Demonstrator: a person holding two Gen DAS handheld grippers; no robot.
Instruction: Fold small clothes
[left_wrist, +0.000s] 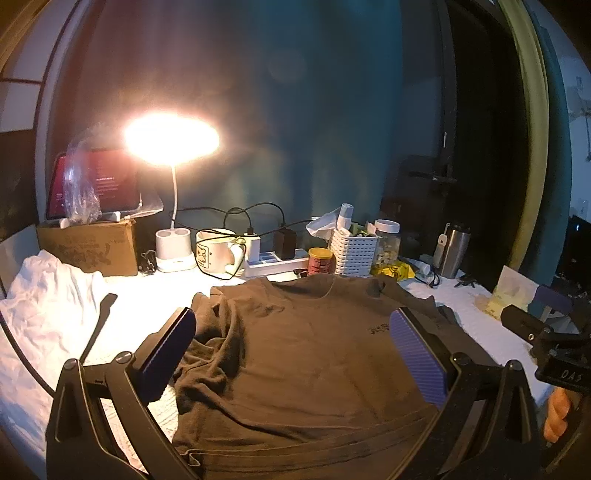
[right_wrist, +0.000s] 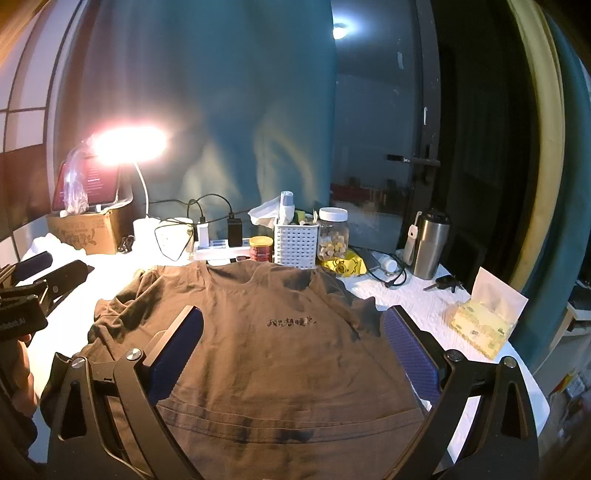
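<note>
A brown t-shirt (left_wrist: 310, 354) lies face up on the white table cover, collar toward the far clutter, hem toward me. Its left sleeve is bunched and wrinkled. It also shows in the right wrist view (right_wrist: 280, 354), with small dark printed characters (right_wrist: 290, 322) on the chest. My left gripper (left_wrist: 295, 350) is open and empty, its jaws wide apart above the shirt's lower part. My right gripper (right_wrist: 293, 343) is open and empty too, its jaws spread over the shirt near the hem. The right gripper shows at the left wrist view's right edge (left_wrist: 546, 343).
A white garment (left_wrist: 48, 306) lies crumpled at the left. Along the back stand a cardboard box (left_wrist: 88, 247), lit desk lamp (left_wrist: 171, 138), mug (left_wrist: 218, 253), power strip (left_wrist: 273, 264), white basket (right_wrist: 295, 243), jar (right_wrist: 333, 234), steel tumbler (right_wrist: 430, 245) and tissue pack (right_wrist: 484, 325).
</note>
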